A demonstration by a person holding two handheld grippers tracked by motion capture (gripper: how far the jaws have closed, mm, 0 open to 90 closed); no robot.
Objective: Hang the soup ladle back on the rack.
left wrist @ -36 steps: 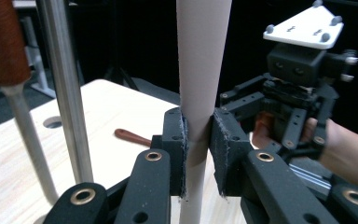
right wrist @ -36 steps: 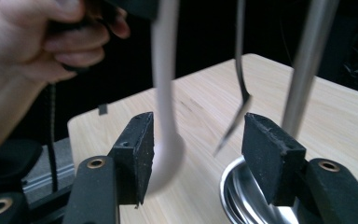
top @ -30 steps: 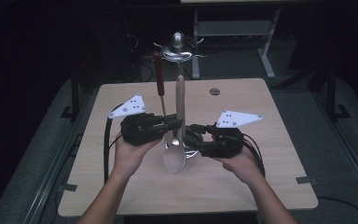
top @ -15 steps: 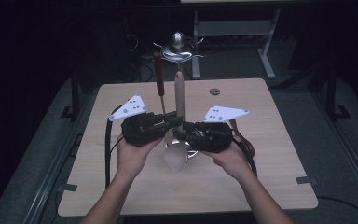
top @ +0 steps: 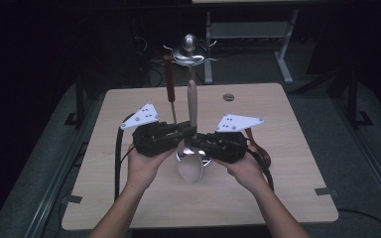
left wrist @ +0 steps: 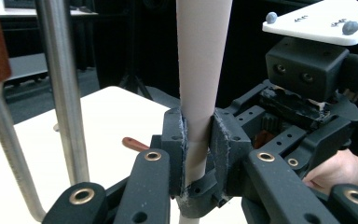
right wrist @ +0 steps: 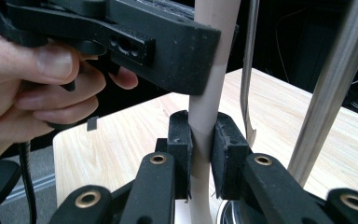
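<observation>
Both my tools — left tool (top: 181,133) and right tool (top: 194,144) — pinch the smooth, tapered pale handle of one upright spoon (left wrist: 198,70), its rounded bowl hanging low above the wood-grain counter (top: 287,163) — beside a shiny metal stand (top: 190,49).

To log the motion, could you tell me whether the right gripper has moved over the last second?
Yes: the right gripper shifted left toward the spoon, judged against the dark disc.
</observation>
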